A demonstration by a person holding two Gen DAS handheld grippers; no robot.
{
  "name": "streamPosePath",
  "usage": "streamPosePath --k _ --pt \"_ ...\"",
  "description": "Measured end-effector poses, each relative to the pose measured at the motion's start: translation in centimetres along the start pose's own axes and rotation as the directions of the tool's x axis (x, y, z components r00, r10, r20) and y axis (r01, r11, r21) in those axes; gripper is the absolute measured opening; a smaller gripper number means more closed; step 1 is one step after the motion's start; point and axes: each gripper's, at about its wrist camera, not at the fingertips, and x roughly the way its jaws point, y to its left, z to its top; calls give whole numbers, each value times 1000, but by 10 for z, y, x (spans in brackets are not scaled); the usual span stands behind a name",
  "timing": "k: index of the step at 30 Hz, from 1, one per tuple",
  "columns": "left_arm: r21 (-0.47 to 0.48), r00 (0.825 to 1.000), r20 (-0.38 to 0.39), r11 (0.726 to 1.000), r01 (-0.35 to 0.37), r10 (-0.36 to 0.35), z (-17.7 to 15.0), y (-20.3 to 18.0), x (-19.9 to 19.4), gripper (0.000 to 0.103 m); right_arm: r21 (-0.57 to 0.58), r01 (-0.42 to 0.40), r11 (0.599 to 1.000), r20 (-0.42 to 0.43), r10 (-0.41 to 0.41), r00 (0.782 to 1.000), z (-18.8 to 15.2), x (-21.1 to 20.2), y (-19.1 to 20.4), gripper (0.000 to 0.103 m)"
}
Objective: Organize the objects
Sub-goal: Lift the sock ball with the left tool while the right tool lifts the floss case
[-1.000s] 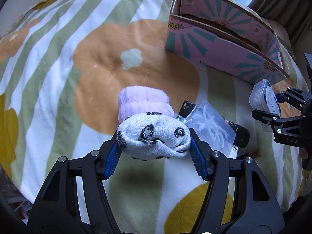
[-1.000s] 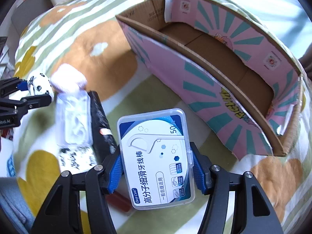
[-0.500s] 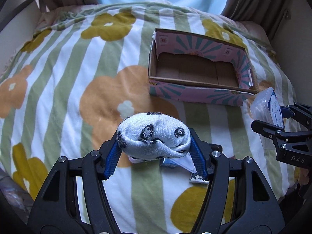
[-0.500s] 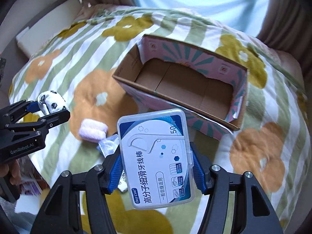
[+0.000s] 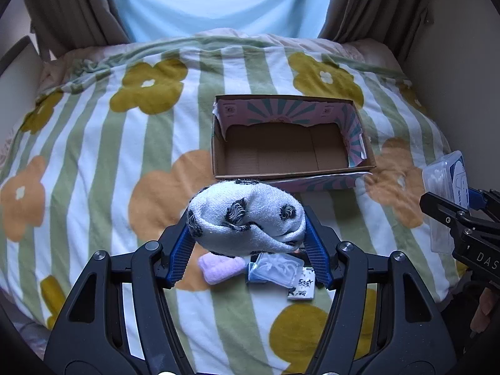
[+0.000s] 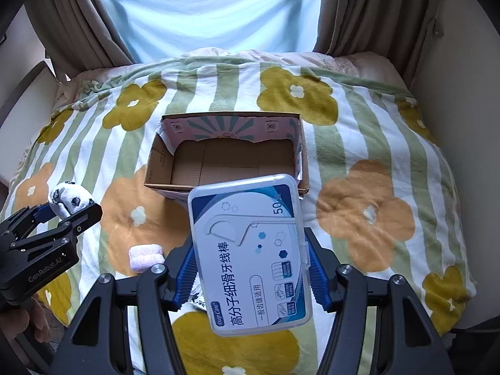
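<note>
Behind floss box (image 6: 250,254), half-hidden sachet (image 6: 197,297).

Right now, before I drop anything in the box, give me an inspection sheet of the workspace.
Surface: flower-print blanket on a bed.
Job's things: cardboard box open, nothing inside; sock ball and floss case both held up in the air.
Clutter: pink roll, clear packet and small card lying on the blanket.
Grippers: left hand-held gripper shut on sock ball; right hand-held gripper shut on floss case.
Cables: nothing seen.
Surroundings: curtains beside a bright window.
</note>
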Motion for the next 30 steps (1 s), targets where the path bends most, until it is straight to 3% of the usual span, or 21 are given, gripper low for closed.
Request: streamPosePath --k 15,30 --pt "24 1000 -5 999 22 -22 33 -7 10 61 33 19 999 11 -19 1000 26 6 -6 57" --pt "3 1000 -4 1000 6 -6 123 8 70 61 22 31 999 17 -32 999 105 65 -15 57"
